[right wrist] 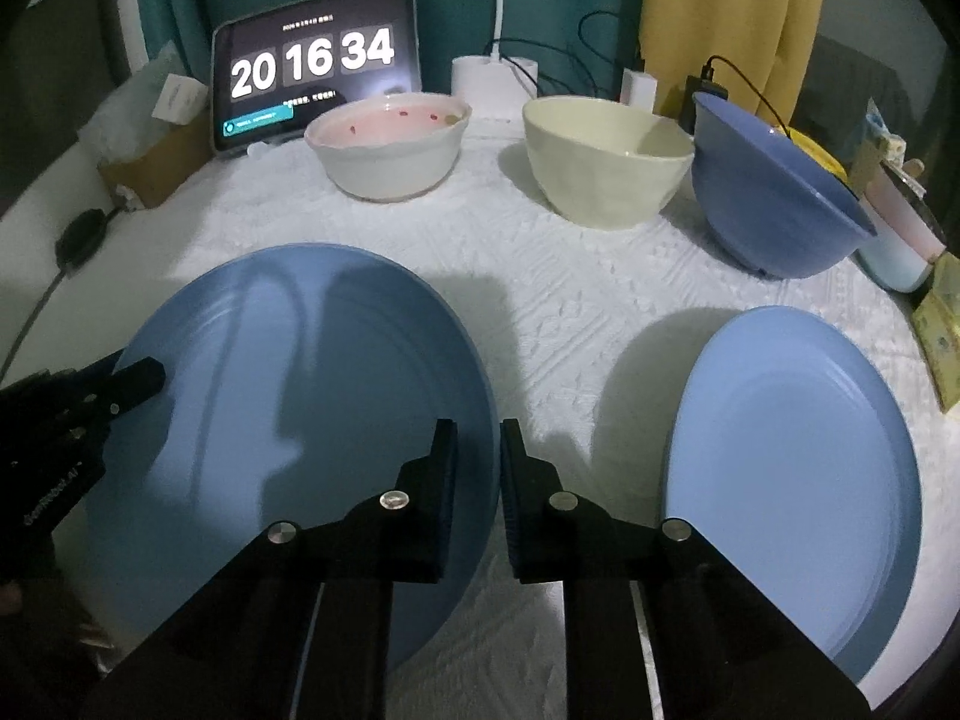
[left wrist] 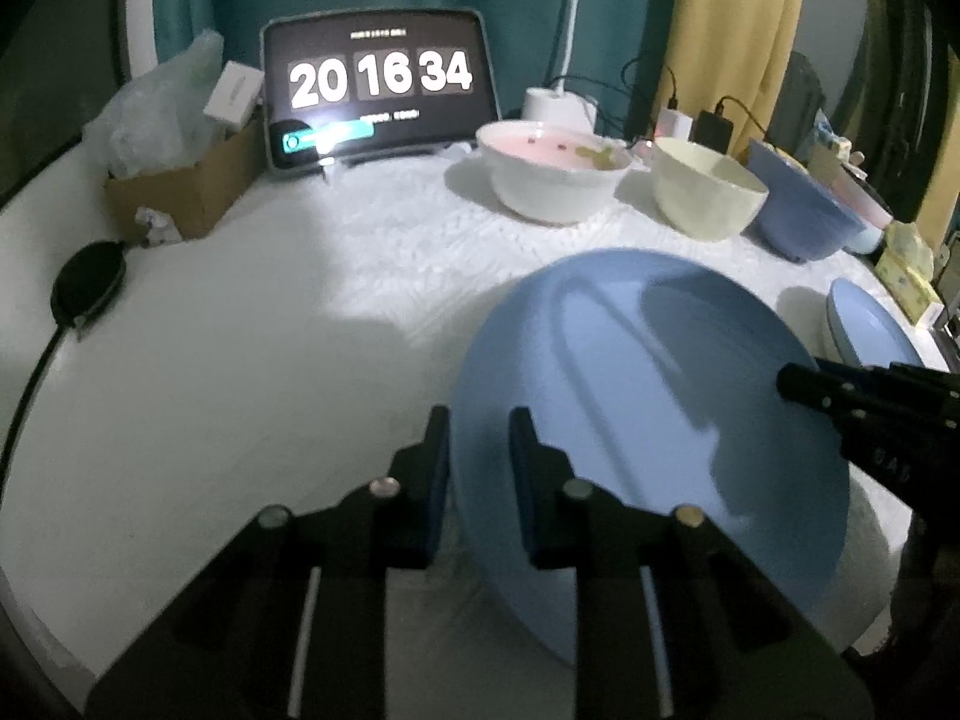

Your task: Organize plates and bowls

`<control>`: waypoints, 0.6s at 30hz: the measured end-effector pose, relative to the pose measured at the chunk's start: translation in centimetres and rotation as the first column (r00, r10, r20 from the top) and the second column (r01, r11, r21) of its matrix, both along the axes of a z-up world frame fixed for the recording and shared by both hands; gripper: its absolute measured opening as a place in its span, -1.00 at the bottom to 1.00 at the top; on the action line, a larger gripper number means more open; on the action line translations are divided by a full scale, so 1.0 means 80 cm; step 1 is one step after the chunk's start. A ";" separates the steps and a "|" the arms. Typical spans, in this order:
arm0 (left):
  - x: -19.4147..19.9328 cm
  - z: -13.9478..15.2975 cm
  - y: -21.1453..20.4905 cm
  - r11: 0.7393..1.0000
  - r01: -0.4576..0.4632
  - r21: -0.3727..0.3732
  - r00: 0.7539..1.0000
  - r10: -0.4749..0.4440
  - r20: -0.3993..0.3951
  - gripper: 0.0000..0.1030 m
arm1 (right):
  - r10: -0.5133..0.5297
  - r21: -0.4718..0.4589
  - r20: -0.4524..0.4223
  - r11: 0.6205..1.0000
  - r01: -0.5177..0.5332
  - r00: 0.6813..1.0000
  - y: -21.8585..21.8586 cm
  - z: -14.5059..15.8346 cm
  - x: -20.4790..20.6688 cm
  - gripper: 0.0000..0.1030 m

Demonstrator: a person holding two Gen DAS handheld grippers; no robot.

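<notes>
A large blue plate (left wrist: 648, 420) (right wrist: 312, 396) lies at the front of the white cloth, held at opposite rims. My left gripper (left wrist: 480, 426) is shut on its left rim, one finger over and one under the edge. My right gripper (right wrist: 478, 429) is shut on its right rim the same way. Each gripper shows in the other's view at the plate's far edge. A second blue plate (right wrist: 798, 468) (left wrist: 870, 336) rests to the right. Behind stand a white bowl with a pink inside (right wrist: 390, 162), a cream bowl (right wrist: 606, 168) and a tilted blue bowl (right wrist: 774, 204).
A tablet (right wrist: 312, 60) showing a clock leans at the back. A cardboard box (left wrist: 180, 192) with a plastic bag sits back left, and a black round pad (left wrist: 90, 282) with a cable lies at the left edge. Chargers, a pale cup (right wrist: 894, 258) and yellow packets (right wrist: 942, 336) crowd the right side.
</notes>
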State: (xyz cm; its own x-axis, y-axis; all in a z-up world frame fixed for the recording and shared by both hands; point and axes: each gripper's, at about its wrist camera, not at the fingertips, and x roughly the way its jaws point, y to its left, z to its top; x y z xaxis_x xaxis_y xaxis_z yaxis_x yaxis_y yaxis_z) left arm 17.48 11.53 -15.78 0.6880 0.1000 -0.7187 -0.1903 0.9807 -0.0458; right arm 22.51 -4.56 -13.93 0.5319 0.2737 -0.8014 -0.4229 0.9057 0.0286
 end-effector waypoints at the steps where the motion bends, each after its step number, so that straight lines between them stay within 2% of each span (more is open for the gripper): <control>1: -0.001 0.004 -0.001 1.000 0.001 0.003 1.000 -0.001 0.008 -0.61 | -0.001 0.006 0.006 1.000 0.001 1.000 -0.001 0.004 -0.001 -0.70; 9: -0.003 0.028 -0.016 0.999 0.019 0.026 0.999 -0.020 0.047 -0.61 | -0.022 0.057 0.050 0.998 0.019 0.998 -0.021 0.035 -0.006 -0.70; 18: 0.000 0.045 -0.048 0.998 0.050 0.046 0.997 -0.053 0.064 -0.61 | -0.056 0.092 0.081 0.995 0.049 0.995 -0.056 0.054 -0.007 -0.70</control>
State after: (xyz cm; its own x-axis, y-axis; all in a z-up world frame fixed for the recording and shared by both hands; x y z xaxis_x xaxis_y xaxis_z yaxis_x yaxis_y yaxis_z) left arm 17.51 7.72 -12.15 0.7383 0.0944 -0.6678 -0.1380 0.9904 -0.0126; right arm 21.98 -9.03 -9.61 0.6111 0.3124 -0.7273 -0.3790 0.9221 0.0777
